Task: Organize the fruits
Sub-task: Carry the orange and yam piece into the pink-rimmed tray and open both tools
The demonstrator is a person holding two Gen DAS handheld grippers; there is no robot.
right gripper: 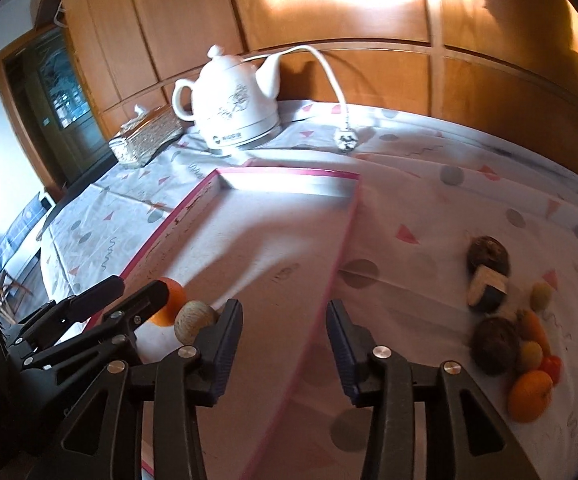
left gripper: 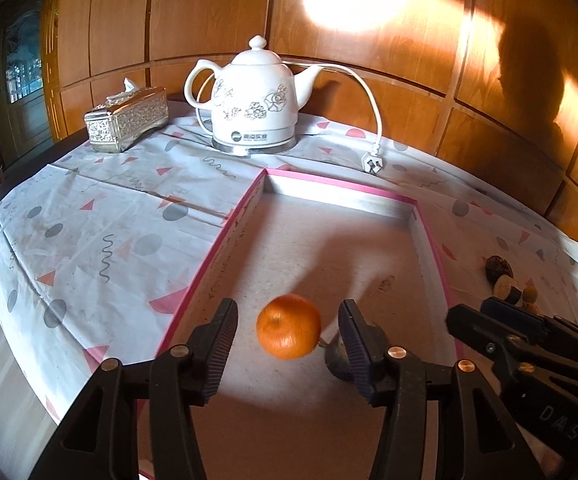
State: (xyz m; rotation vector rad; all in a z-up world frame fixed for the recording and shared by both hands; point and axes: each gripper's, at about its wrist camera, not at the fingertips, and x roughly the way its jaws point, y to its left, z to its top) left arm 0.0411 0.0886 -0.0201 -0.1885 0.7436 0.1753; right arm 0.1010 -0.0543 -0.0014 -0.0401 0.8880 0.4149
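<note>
A pink-rimmed tray (left gripper: 225, 236) lies on the patterned tablecloth. An orange (left gripper: 288, 327) sits in the tray's near part, between the spread fingers of my open left gripper (left gripper: 289, 334), untouched. A round tan fruit (left gripper: 339, 358) lies just right of it, partly hidden by the right finger. In the right wrist view the orange (right gripper: 171, 300) and the tan fruit (right gripper: 193, 320) lie left of my open, empty right gripper (right gripper: 285, 334), which hangs over the tray's right rim (right gripper: 339, 256). A pile of fruits (right gripper: 505, 320) lies on the cloth at the right, including another orange (right gripper: 529, 396).
A white electric kettle (left gripper: 255, 100) with its cord and plug (left gripper: 373, 162) stands at the back of the table. A silver tissue box (left gripper: 127, 120) stands to its left. Wooden wall panels close the far side. The table edge curves at the left.
</note>
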